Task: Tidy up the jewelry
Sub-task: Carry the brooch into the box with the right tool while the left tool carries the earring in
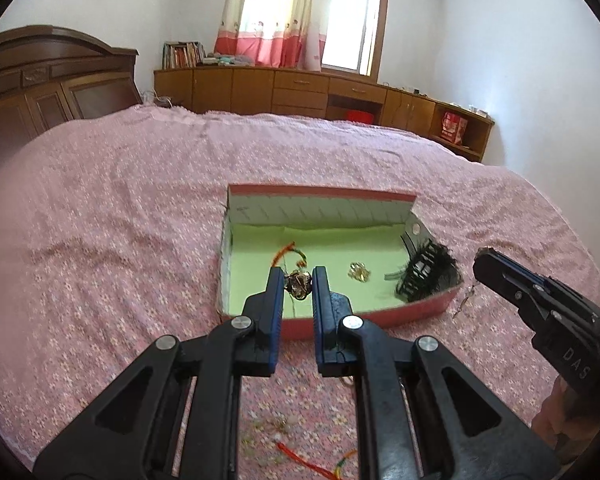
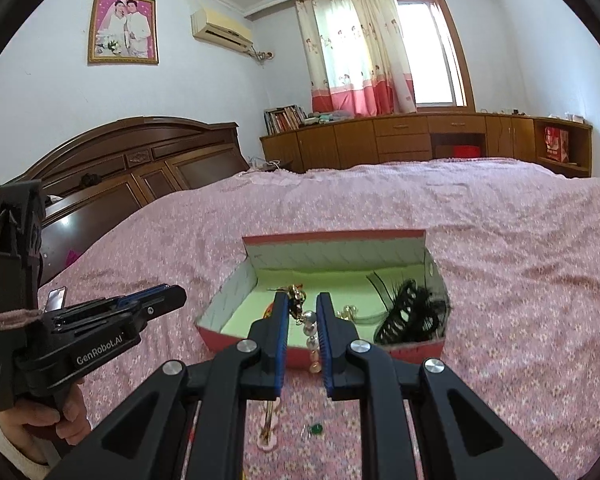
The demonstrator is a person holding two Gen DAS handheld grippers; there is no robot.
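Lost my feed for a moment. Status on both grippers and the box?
Left gripper shut on a small gold ornament. Right gripper shut on a pearl string. Both near the open box; nothing in the way.

Pink floral bedspread (image 2: pixel 500 220) as landmark: wooden headboard (image 2: pixel 140 160) at its left; cabinets (image 2: pixel 400 136) beyond its far edge, books (image 2: pixel 284 118) on top; curtain (image 2: pixel 360 52) above; wedding portrait (image 2: pixel 123 27) above headboard.
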